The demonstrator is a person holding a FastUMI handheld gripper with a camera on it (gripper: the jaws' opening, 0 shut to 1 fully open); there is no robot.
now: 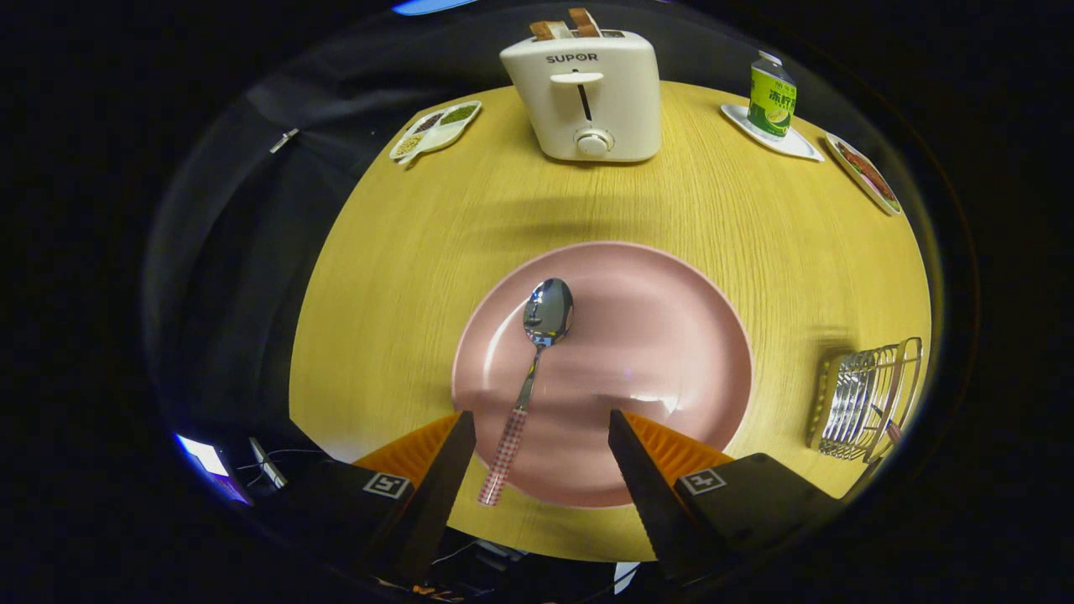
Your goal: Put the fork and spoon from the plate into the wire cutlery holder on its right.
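While the claw (541, 419) gapes, a toaster (583, 96) stands beyond the plate (663, 352).

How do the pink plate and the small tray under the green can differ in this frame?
The pink plate is round and large in view, just ahead of the open gripper; the white tray is angular, small and far off beside the toaster. The plate holds a spoon lying flat; the tray bears an upright green can. Both sit on the wooden table.
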